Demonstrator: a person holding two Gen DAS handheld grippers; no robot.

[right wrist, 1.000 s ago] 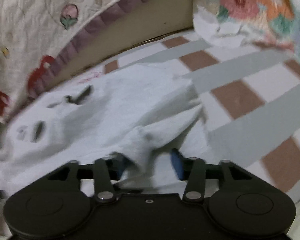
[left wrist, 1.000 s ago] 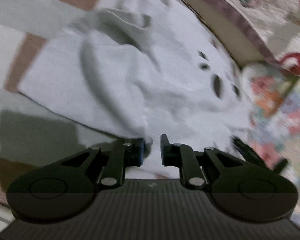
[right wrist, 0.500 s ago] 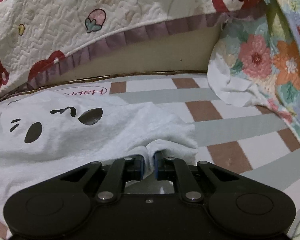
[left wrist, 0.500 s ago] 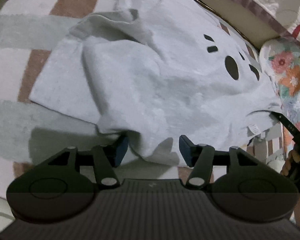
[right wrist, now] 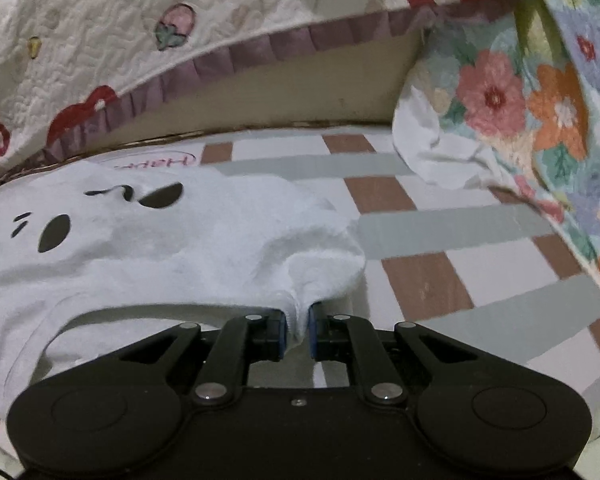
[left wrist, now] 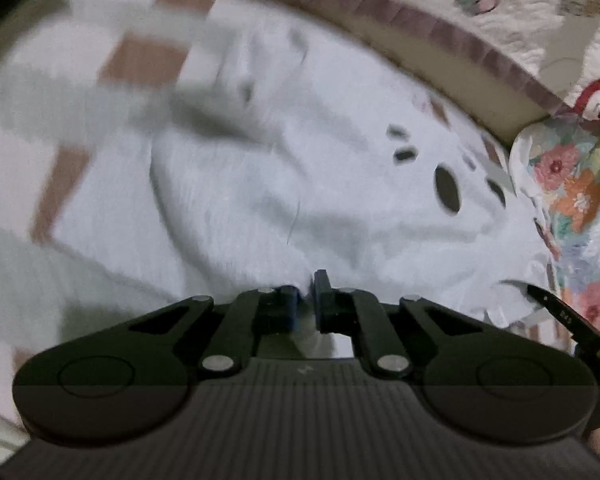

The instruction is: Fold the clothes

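So half a second back our left gripper (left wrist: 308,300) had its jaws wide around the near hem of the white shirt (left wrist: 300,184); now they're pinched narrow on a bit of that fabric. The left view is smeared, so we're likely moving already. Our right gripper (right wrist: 297,324) was already clamped on its edge of the shirt (right wrist: 180,248) and it's still clamped, with a fold of cloth bunched between the jaws. The shirt lies rumpled on the checked mat (right wrist: 440,280), printed face up, next to the quilt (right wrist: 100,40). With both near edges held, we reckon a lift-and-fold-over can come next, though which fold this is we can't tell.
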